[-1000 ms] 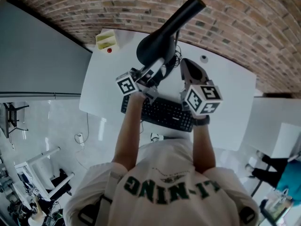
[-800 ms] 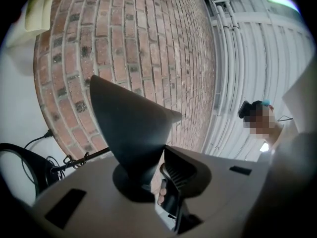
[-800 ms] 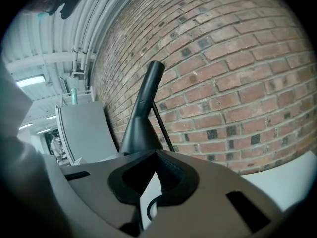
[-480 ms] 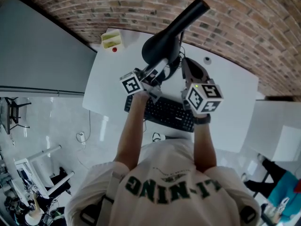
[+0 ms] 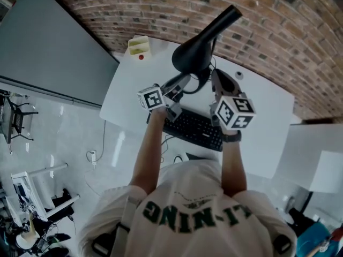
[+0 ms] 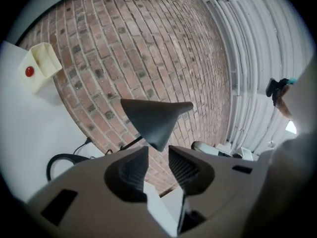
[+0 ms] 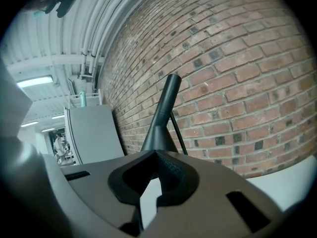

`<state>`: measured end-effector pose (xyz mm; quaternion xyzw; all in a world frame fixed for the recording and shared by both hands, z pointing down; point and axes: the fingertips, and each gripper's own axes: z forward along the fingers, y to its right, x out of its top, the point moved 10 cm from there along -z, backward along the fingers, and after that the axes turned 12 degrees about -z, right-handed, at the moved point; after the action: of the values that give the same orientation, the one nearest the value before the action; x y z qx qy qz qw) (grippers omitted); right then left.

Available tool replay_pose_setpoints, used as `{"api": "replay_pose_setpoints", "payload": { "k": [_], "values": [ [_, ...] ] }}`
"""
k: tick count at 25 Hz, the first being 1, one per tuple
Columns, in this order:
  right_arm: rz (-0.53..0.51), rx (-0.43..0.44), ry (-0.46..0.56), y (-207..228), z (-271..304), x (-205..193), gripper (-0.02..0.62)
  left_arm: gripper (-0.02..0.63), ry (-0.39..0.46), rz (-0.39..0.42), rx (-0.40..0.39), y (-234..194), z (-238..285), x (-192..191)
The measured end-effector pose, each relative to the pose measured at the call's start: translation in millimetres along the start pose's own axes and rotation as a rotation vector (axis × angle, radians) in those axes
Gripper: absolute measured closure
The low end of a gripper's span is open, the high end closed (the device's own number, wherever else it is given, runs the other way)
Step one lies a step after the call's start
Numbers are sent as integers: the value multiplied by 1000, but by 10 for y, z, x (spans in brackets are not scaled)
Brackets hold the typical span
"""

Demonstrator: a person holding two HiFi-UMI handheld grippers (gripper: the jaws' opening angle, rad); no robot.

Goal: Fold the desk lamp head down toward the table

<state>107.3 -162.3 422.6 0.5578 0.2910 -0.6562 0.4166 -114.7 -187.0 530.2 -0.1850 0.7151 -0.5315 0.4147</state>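
The black desk lamp stands at the back of the white table (image 5: 126, 98), its cone-shaped head (image 5: 192, 55) low and its stem (image 5: 225, 19) slanting up toward the brick wall. My left gripper (image 5: 179, 82) sits just below the head. In the left gripper view its jaws (image 6: 158, 155) are opening, apart, with the cone's point (image 6: 154, 123) just beyond the tips and no pad pressing on it. My right gripper (image 5: 217, 78) hangs right of the head, shut on nothing. In the right gripper view it (image 7: 157, 155) faces the lamp's neck (image 7: 163, 115).
A black keyboard (image 5: 195, 130) lies under both hands near the table's front. A pale yellow box with a red dot (image 5: 139, 45) (image 6: 39, 68) stands at the back left corner. A black cable (image 6: 59, 160) loops by the lamp's base. A small round thing (image 5: 239, 75) lies at the right.
The left gripper has dropped a little from the lamp head's lower edge. The right gripper rose slightly. The lamp keeps its pose.
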Motion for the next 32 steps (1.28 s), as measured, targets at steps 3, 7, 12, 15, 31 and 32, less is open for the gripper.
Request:
{"api": "replay_pose_setpoints", "payload": {
  "k": [3,7,12,15,31,32],
  "values": [
    [-11,8,13,-86,-86,29,597,499,11,14,0,57,-189,-50],
    [-23,17,32,-197,-207,77,597,499,29,80,73,244,-440,-75],
    [-40,14,46,-332,-351,100,597,500,38,179,198,490,-725,-94],
    [-54,8,56,-417,-439,113,597,502,43,248,295,701,-850,-104],
    [-124,-57,83,-762,-903,152,597,603,197,739,500,1819,-1087,-255],
    [-136,-71,87,-771,-935,158,597,604,213,766,514,1859,-1090,-279]
  ]
}}
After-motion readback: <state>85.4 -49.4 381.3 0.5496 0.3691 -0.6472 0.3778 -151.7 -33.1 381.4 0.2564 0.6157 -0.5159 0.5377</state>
